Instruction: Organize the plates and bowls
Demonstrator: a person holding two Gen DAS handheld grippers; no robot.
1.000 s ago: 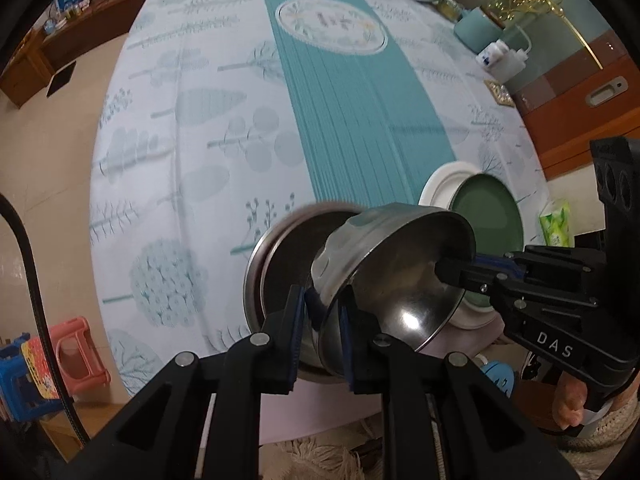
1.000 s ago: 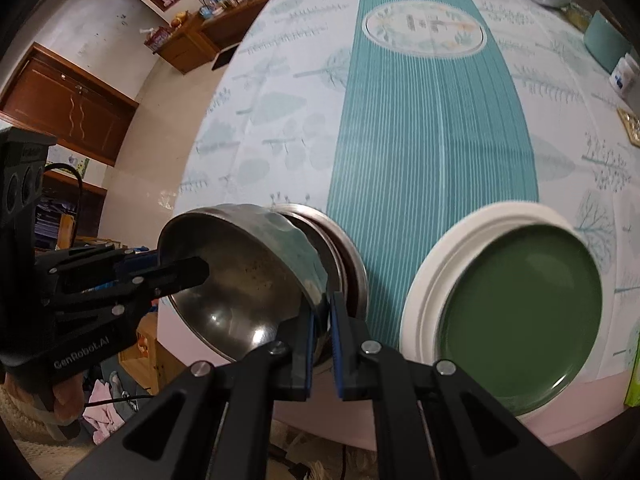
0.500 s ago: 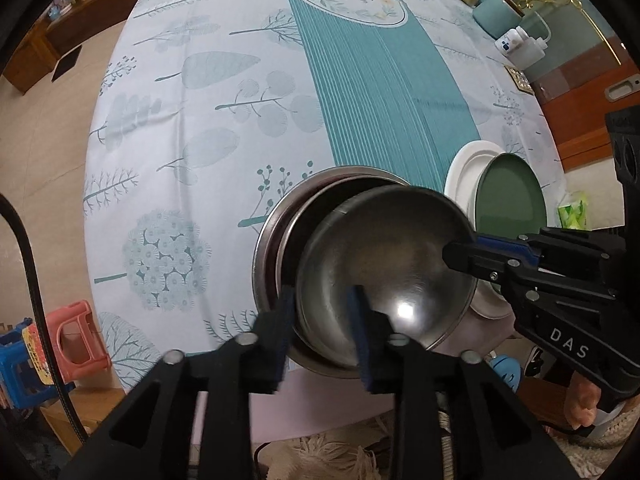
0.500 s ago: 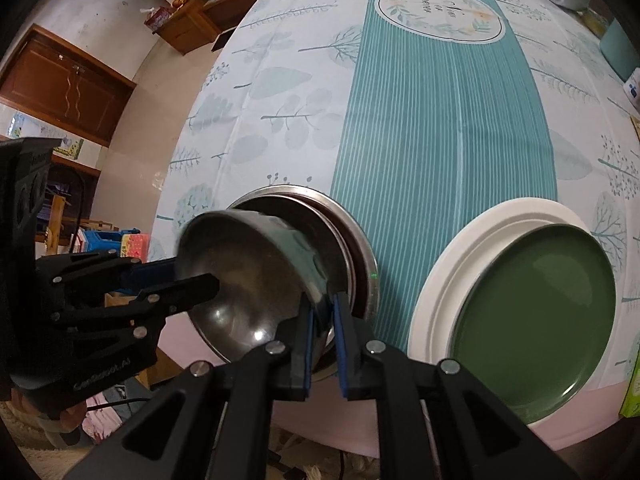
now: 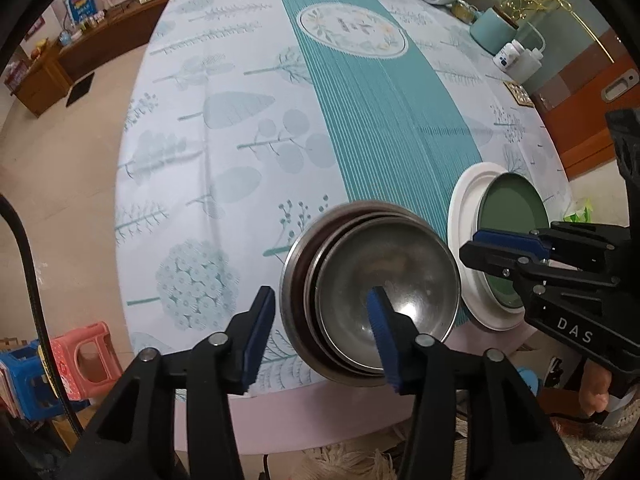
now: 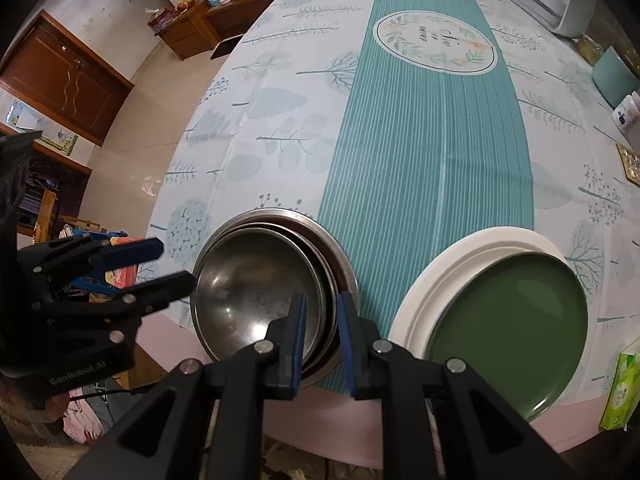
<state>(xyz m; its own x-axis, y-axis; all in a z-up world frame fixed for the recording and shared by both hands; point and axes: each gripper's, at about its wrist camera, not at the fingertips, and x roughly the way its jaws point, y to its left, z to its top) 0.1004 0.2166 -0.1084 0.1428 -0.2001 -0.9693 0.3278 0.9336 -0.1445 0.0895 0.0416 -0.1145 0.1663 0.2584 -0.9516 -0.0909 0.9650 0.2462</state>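
A stack of steel bowls [image 5: 372,292] sits nested near the table's front edge; it also shows in the right wrist view [image 6: 264,284]. A green plate [image 6: 508,332] lies on a white plate [image 6: 452,264] to the right of the bowls. My left gripper [image 5: 320,332] is open, its fingers astride the stack's left rim without touching. My right gripper [image 6: 322,332] is open a little, its fingers astride the stack's right rim. The green plate [image 5: 512,232] on the white plate [image 5: 464,208] also shows in the left wrist view.
The round table [image 6: 420,140] has a leaf-print cloth with a teal runner. A green tissue pack [image 6: 620,392] lies at the front right edge. Bottles and a teal canister [image 5: 496,28] stand at the far right. Plastic stools [image 5: 80,360] stand on the floor left.
The small steel bowl, held tilted by both grippers, was lowered into the stack. Both grippers opened and let it go; the left drew back slightly.
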